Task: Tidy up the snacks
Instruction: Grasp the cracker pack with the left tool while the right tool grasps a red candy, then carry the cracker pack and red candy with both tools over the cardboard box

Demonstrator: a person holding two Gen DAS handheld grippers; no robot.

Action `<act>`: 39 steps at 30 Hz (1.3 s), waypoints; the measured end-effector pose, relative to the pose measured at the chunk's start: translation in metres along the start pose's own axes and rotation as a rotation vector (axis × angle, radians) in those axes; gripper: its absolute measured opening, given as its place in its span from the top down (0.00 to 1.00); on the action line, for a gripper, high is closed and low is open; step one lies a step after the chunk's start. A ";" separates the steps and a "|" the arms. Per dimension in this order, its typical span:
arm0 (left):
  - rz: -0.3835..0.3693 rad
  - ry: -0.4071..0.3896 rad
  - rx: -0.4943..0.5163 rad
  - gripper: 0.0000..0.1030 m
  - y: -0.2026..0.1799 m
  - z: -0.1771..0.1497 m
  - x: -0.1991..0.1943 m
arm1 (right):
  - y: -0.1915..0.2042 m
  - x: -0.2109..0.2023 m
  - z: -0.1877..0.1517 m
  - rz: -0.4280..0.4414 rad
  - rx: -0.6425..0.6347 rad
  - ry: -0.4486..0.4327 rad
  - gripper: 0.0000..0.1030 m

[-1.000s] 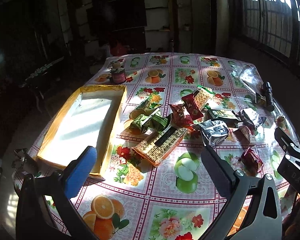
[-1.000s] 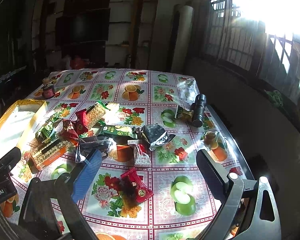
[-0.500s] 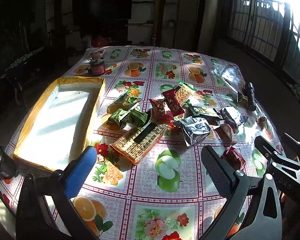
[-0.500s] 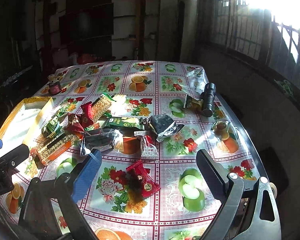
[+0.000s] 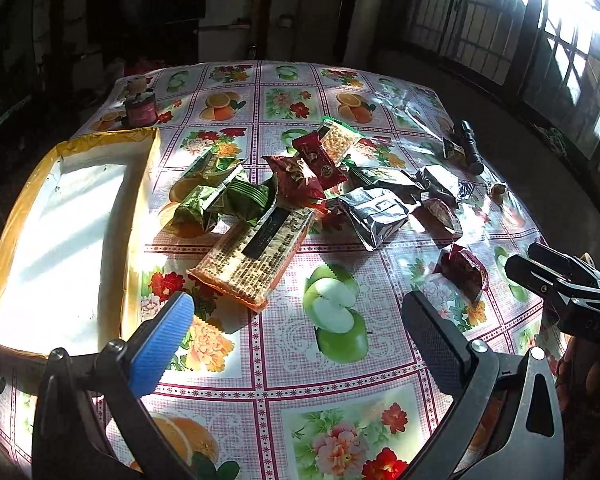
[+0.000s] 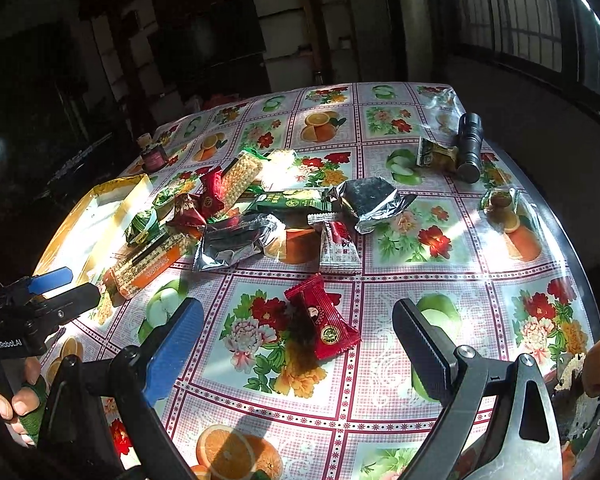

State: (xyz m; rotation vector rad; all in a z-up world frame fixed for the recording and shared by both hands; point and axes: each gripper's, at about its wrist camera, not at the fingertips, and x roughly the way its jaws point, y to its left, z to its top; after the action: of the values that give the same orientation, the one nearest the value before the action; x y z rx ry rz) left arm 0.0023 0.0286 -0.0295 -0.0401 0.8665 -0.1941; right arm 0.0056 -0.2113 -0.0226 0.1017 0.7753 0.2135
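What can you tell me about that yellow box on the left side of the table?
The box is a long, shallow open tray with yellow-gold walls and a plain white floor, seemingly cardboard. It lies flat on the tablecloth at the table's left edge. Nothing visible lies inside; sunlight streaks its floor. The snack pile sits just right of it, apparently not touching.

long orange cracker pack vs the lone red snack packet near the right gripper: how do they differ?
The orange cracker pack is long, flat and printed with text; the red snack packet is short and puffy. The cracker pack lies beside the yellow-rimmed box; the red packet lies alone. Both are sealed and ungripped.
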 end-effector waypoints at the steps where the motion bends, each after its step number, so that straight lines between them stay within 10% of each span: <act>1: 0.009 0.013 0.013 0.00 0.000 0.000 0.005 | -0.002 0.002 0.000 -0.002 0.005 0.006 0.07; 10: 0.047 0.153 0.066 0.01 0.011 0.022 0.063 | -0.011 0.028 0.005 0.027 0.008 0.067 0.13; 16: 0.039 0.177 0.091 0.01 0.013 0.031 0.082 | 0.000 0.062 0.007 -0.011 -0.075 0.162 0.44; 24: -0.051 0.206 0.109 0.43 0.007 0.032 0.088 | -0.002 0.073 0.003 -0.046 -0.130 0.195 0.66; 39: 0.006 0.217 0.167 0.47 -0.023 0.039 0.098 | -0.009 0.066 0.000 -0.014 -0.090 0.192 0.84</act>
State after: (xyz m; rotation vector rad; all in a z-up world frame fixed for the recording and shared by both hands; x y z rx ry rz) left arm 0.0905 -0.0139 -0.0756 0.1422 1.0639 -0.2677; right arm 0.0528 -0.2049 -0.0688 -0.0092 0.9555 0.2470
